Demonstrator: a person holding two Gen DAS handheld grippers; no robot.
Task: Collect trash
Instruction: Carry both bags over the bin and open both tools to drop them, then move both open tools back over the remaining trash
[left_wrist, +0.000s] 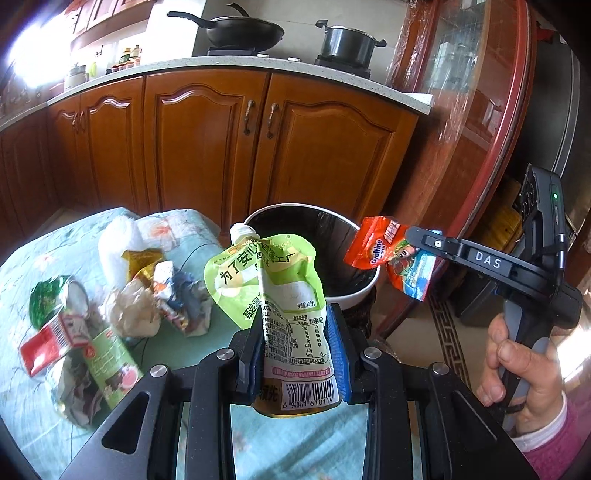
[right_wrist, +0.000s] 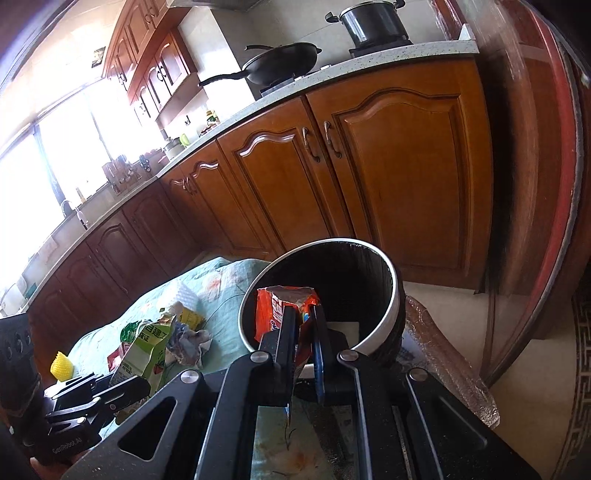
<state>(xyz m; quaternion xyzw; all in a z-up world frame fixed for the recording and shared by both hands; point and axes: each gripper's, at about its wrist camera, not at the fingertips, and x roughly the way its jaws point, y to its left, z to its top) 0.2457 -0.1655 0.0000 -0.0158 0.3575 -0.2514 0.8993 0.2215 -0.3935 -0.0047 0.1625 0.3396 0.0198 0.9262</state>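
1. The left gripper (left_wrist: 295, 332) is clamped on a green spouted drink pouch (left_wrist: 273, 291), pinching its lower half so the spout end stands up, just short of the bin (left_wrist: 354, 295)
2. The right gripper (right_wrist: 303, 325) pinches an orange snack wrapper (right_wrist: 284, 302), which hangs over the bin's open mouth
3. Both items look light, limp and slick; I judge the film could slide out of a loose pinch, so a flat, doubled-over part is the place to hold
4. More trash lies on the floral cloth (left_wrist: 22, 406): a crumpled paper ball (left_wrist: 133, 314), a green can (left_wrist: 55, 299) and a carton (left_wrist: 107, 362)
5. The paper should crush easily; the can is stiffer and best taken across its body
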